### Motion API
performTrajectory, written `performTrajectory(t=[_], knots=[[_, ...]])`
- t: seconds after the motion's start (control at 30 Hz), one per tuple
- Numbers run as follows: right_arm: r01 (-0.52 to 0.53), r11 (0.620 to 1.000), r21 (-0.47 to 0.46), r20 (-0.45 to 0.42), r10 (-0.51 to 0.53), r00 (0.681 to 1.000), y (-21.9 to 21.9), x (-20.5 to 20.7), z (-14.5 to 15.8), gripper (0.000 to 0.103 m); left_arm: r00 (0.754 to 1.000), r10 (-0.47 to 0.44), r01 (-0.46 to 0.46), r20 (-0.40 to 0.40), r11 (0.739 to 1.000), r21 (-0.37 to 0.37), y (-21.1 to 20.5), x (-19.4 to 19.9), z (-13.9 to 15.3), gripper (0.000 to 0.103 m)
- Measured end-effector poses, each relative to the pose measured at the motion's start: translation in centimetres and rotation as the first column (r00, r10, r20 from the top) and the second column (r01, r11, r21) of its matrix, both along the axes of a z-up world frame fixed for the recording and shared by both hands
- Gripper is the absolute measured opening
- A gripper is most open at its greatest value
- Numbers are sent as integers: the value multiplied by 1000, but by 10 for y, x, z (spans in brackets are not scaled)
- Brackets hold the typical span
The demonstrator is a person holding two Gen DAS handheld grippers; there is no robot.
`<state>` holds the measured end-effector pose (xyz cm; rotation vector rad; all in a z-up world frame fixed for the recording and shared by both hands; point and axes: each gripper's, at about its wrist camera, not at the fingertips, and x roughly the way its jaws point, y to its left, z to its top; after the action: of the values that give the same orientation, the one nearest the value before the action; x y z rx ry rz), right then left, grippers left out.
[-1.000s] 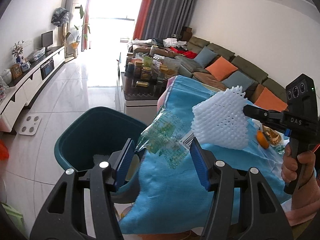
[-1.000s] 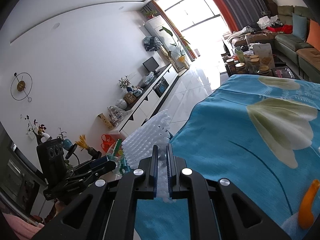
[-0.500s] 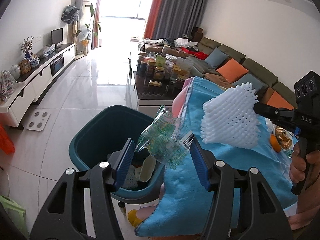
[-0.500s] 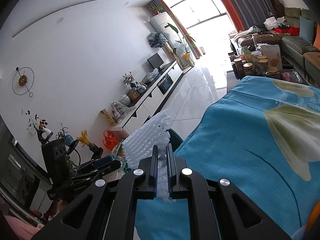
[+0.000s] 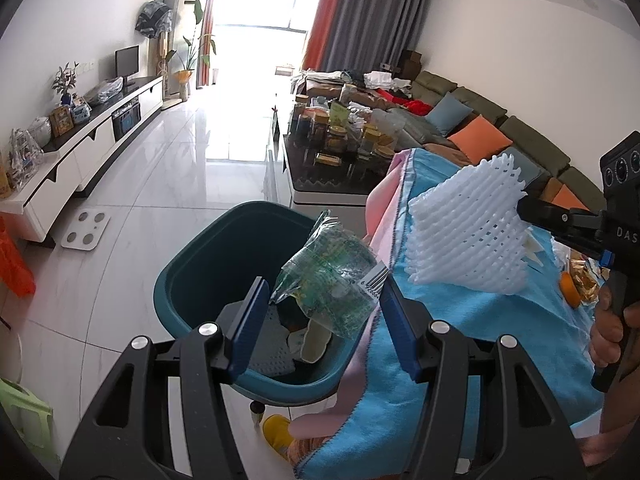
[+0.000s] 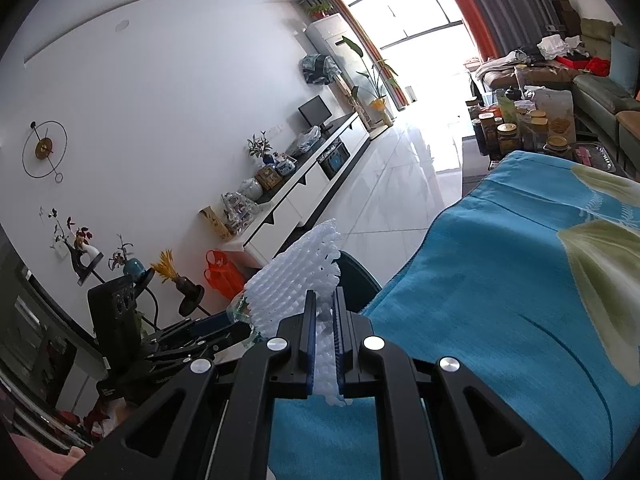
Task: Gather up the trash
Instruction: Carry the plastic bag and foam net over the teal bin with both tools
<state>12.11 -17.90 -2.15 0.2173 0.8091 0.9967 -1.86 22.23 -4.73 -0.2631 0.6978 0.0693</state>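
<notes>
Right now my left gripper (image 5: 322, 318) has a crumpled clear plastic wrapper (image 5: 332, 280) with green print between its blue pads; a white barcode label (image 5: 374, 280) sits on the side by the right-hand pad, its digits too small for me to read. The jaws stand partly apart, gripping the wrapper by its two sides. It hangs over the near rim of a dark teal trash bin (image 5: 192, 276) on the white tiled floor; inside the bin I can see a grey perforated piece and some pale scraps.

My right gripper (image 6: 323, 344) is clenched on a white foam fruit net (image 6: 296, 280), which fans out beyond the pads as a ribbed mesh with a jagged edge. From the left camera, the net (image 5: 468, 236) is in the air above the blue cloth (image 5: 460, 308) that covers the surface, beside the bin. The letters "DAS" are printed on the right gripper's black body. A hand (image 5: 612, 332) holds its grip at the frame's right edge.

On the cloth near that hand lie an orange peel (image 5: 568, 288) and a gold foil wrapper (image 5: 582, 276).
</notes>
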Motion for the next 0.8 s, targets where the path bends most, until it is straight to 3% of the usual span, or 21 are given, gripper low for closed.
performTrajectory(t=[0.8], knots=[[-17,999,-52,-23,16,1000,39,13,-10,7,996,46,-48,-72,998,-27,13,24,-31,57]])
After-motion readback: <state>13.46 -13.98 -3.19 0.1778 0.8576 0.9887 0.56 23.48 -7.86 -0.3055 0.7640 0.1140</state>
